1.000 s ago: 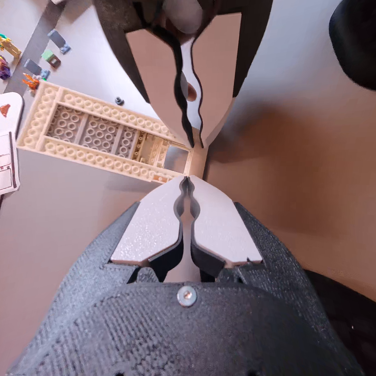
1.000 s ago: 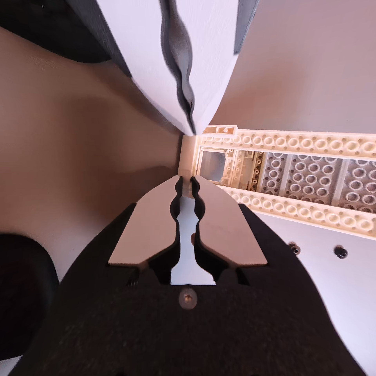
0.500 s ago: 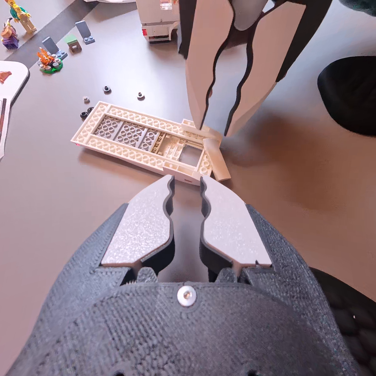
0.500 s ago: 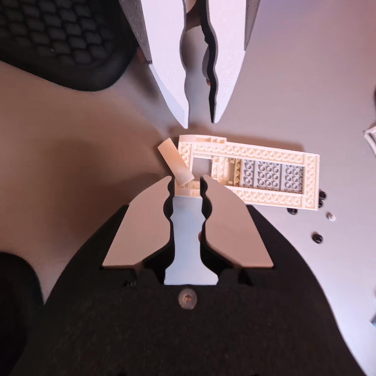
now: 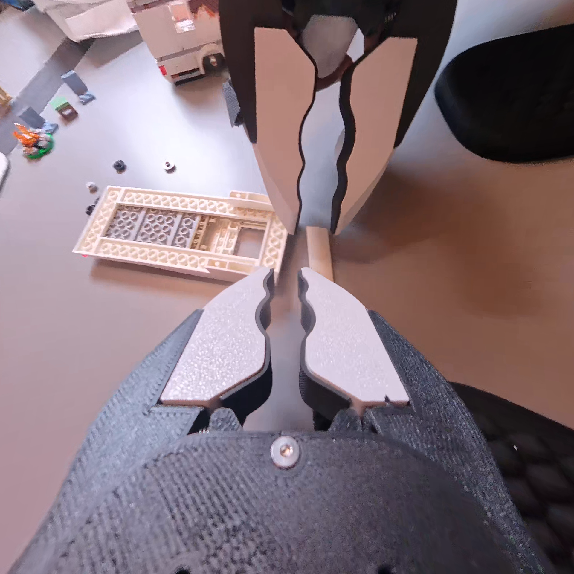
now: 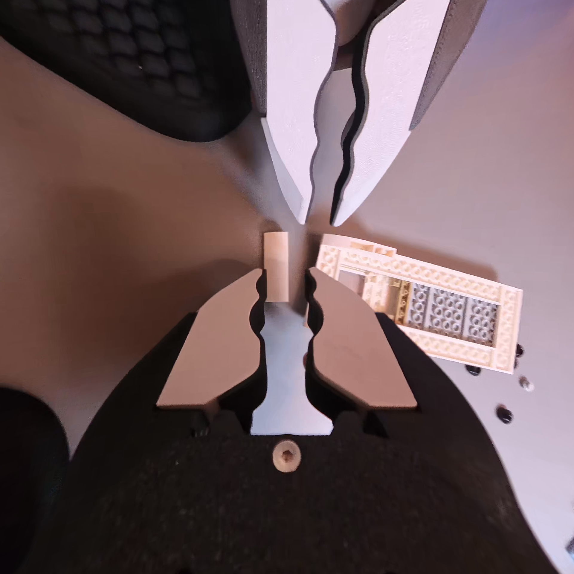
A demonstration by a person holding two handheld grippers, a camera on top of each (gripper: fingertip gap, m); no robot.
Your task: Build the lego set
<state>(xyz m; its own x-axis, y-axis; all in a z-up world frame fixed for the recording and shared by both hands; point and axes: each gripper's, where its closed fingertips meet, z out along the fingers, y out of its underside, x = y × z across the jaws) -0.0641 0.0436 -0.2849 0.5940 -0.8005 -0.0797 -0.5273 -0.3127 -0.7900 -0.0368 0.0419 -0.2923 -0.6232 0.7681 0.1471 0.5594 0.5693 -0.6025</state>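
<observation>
A white brick frame (image 5: pixel 180 230) with grey plates inside lies flat on the brown table (image 5: pixel 93 326). A small cream tile (image 5: pixel 320 251) lies loose on the table just right of its near end. My left gripper (image 5: pixel 285 275) is open and empty, hovering just short of the tile. My right gripper (image 5: pixel 313 231) comes from the far side, open, with its tips over the tile's far end. In the right wrist view the tile (image 6: pixel 276 267) lies on the table between the open fingers of my right gripper (image 6: pixel 285 273), close to the left pad and not clamped. The frame (image 6: pixel 435 310) lies to the right, and my left gripper (image 6: pixel 320 221) is opposite.
A white brick vehicle (image 5: pixel 183 40) stands at the back. Small black round pieces (image 5: pixel 119 164) lie behind the frame, and small coloured builds (image 5: pixel 34 143) at far left. A black mesh chair (image 5: pixel 509 102) is beyond the table edge on the right; it also shows in the right wrist view (image 6: pixel 124 62). My left and right fingertips are right by each other. The white brick vehicle (image 5: pixel 183 40) is about 25 centimetres from both grippers' fingertips.
A second ago both grippers were pinched shut at the frame's end. Both then opened and pulled back. The tile, which leaned askew against the frame, now lies straight and apart from it. My left jaws have narrowed slightly.
</observation>
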